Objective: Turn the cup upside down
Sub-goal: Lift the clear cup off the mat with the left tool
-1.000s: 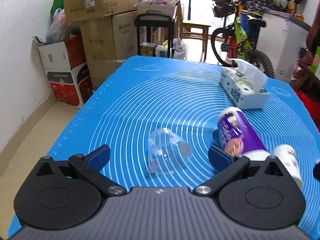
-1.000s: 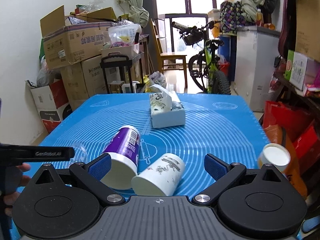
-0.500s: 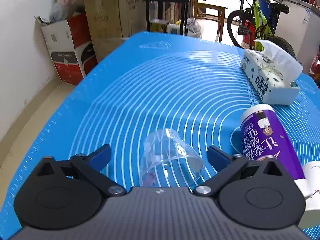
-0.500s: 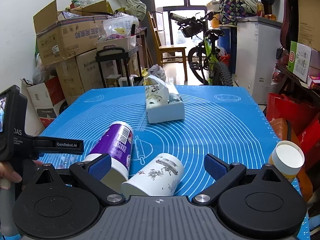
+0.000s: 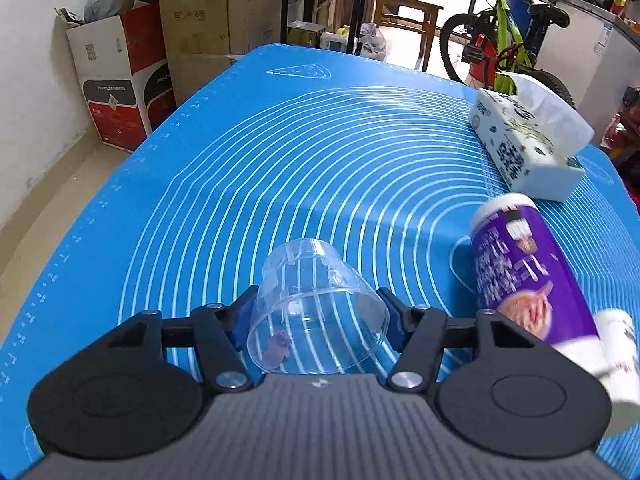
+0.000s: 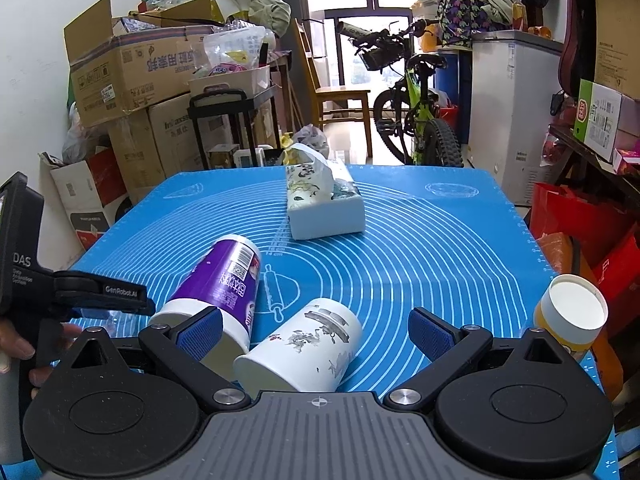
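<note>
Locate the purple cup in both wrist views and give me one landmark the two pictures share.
Left wrist view: the purple cup lies on its side at the right, on the blue mat, just past the white printed cup.
Right wrist view: purple cup lies left of centre, beside the white printed cup.
Shared landmark: the tissue box, beyond the purple cup in both.
</note>
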`<state>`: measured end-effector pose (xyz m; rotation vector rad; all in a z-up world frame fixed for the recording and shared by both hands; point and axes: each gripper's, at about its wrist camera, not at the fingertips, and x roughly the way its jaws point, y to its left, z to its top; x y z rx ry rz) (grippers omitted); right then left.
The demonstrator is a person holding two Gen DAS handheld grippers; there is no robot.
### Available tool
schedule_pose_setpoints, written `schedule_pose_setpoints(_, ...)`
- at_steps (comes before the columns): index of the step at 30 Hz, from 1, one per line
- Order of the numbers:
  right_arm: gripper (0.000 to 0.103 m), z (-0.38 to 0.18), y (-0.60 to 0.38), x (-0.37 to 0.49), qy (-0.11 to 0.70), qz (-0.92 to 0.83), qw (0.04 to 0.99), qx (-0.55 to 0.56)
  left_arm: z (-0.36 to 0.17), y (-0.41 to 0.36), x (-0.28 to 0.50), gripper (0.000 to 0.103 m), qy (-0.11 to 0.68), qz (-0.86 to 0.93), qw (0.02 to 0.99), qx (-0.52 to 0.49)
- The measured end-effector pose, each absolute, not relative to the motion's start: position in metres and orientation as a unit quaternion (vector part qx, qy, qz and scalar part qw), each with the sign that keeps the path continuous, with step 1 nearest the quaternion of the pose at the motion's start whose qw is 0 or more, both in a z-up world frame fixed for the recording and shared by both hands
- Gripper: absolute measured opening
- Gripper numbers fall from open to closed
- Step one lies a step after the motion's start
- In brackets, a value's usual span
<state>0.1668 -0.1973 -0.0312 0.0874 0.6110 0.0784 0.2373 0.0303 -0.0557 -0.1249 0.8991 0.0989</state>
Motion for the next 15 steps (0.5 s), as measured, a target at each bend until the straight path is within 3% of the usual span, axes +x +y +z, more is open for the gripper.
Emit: schedule_pose_setpoints(15,0.099,-0.023,-0.204,0.092,0.314,0.047,0.947,0.046,-0.021,-0.006,0.130,0.063,0.402,-0.043,0.914,-0.036)
